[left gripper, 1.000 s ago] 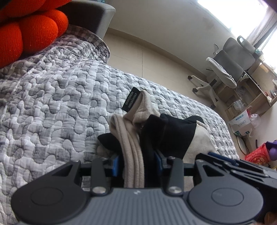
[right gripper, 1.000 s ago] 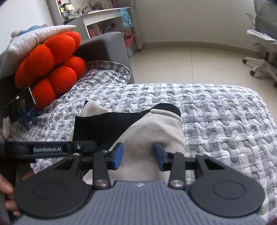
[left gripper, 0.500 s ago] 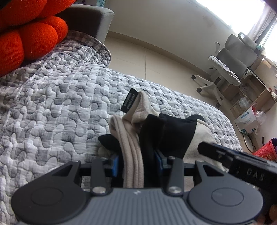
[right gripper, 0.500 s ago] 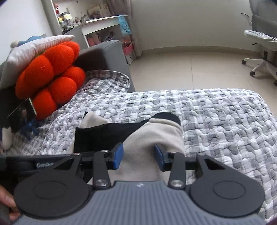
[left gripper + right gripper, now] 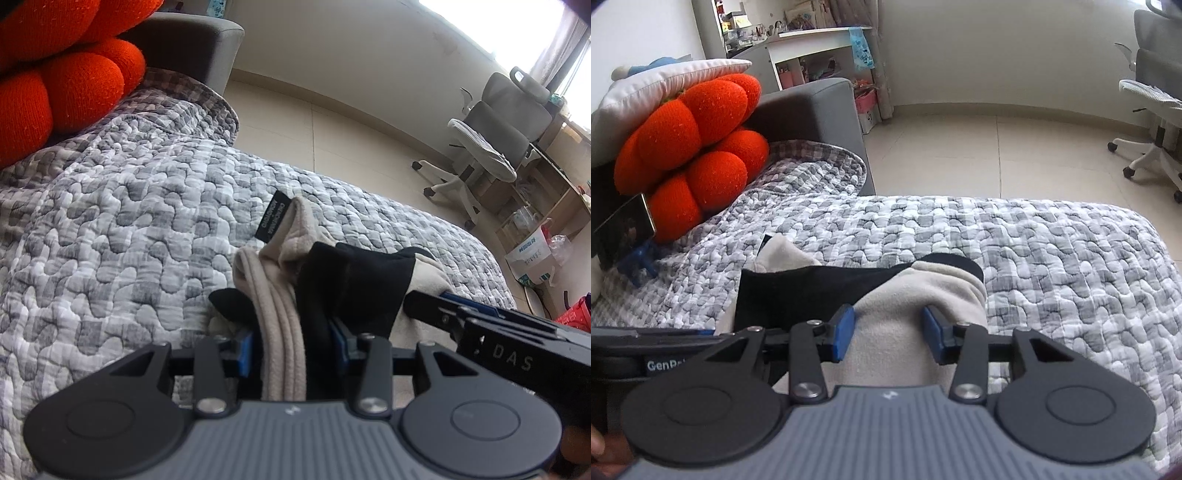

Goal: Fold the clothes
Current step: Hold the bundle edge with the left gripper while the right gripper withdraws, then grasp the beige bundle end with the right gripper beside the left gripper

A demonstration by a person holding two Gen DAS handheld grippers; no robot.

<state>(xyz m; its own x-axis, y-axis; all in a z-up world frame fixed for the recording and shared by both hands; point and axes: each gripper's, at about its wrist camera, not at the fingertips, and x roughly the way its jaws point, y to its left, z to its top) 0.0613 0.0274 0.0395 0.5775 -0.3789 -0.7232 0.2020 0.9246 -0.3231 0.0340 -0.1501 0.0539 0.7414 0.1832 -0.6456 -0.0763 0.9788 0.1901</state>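
Sliding further into the left wrist view over the past second, the right gripper (image 5: 476, 325) is now reaching in from the right, its black body lettered "DAS", close beside the garment (image 5: 295, 295) I am holding. I am keeping the left gripper (image 5: 293, 347) clamped narrow on a bunched stack of the beige-and-black fabric, the blue pads pressing both sides of the folds. A black label (image 5: 271, 220) is sticking up from the beige top edge. The garment is sitting raised above the grey-and-white quilted bedspread (image 5: 129, 229), near its middle. Seen from the right wrist camera, the garment (image 5: 905, 295) is lying with its beige part between the right gripper's (image 5: 888, 334) blue pads, which are pressing on the cloth from both sides at a middling width; the black part is spreading to the left. The left gripper (image 5: 665, 363) is showing at the lower left edge, marked "GenR". An orange knotted cushion (image 5: 690, 147) is resting at the head of the bed, and an office chair (image 5: 495, 122) is standing on the tiled floor beyond.
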